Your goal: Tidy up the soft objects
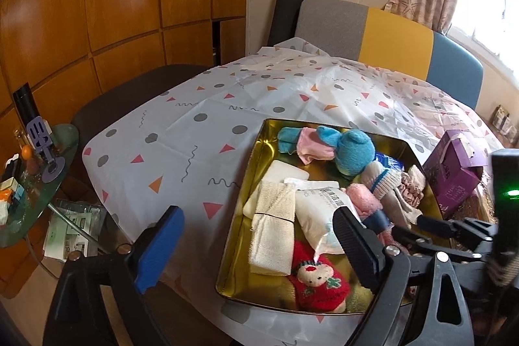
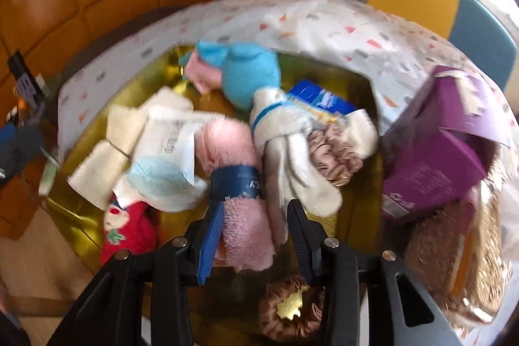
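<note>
A golden tray [image 1: 256, 171] on the patterned tablecloth holds several soft things: a blue plush [image 1: 353, 151], a cream folded cloth [image 1: 272, 232], a white wipes pack [image 1: 321, 209], a red bear sock [image 1: 318, 284] and white socks [image 2: 292, 158]. My left gripper [image 1: 256, 245] hangs wide open over the tray's near left part, holding nothing. My right gripper [image 2: 256, 235] is open around the end of a rolled pink towel [image 2: 227, 145] with a navy band. Its blue pad lies against the towel, while the black pad stands slightly apart. The towel rests in the tray [image 2: 81, 216].
A purple box [image 1: 454, 174] stands right of the tray on a wicker basket. A brown scrunchie [image 2: 292, 310] lies under my right gripper, another [image 2: 334, 151] sits in the tray. A glass side table [image 1: 32, 184] with clutter is at left; a colourful chair [image 1: 389, 38] stands behind the table.
</note>
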Motion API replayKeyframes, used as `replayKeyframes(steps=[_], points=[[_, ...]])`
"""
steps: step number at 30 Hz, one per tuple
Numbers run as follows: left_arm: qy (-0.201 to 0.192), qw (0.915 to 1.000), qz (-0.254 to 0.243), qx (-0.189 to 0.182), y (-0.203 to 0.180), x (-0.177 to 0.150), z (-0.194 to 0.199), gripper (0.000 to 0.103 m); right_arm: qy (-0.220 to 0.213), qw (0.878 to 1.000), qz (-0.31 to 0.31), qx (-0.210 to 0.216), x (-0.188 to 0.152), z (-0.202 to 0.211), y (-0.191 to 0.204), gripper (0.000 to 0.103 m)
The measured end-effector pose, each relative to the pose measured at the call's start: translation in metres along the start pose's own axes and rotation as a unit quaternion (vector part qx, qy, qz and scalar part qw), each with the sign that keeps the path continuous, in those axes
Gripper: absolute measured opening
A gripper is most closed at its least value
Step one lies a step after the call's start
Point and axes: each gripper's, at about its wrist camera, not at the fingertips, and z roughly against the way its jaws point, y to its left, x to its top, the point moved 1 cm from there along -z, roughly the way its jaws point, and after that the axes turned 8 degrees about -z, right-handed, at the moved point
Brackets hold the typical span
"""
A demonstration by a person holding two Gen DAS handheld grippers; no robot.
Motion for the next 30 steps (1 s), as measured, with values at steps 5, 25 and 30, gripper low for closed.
replayKeyframes(steps=[5, 25, 30], points=[[-0.001, 1.0, -0.002, -0.004, -0.007, -0.001, 0.004, 0.102, -0.066, 0.997, -0.034, -0.02, -0.007, 0.033, -0.006, 0.056], [-0.017, 0.9994, -0.026, 0.013, -0.033, -0.006, 0.023, 0.103, -0.113, 0.983, -0.112, -0.087, -0.021, 0.075, -0.04, 0.056], [-0.018, 0.9995, -0.023, 0.015, -0.032, -0.006, 0.024, 0.103, -0.114, 0.983, -0.112, -0.086, -0.023, 0.073, -0.037, 0.056]])
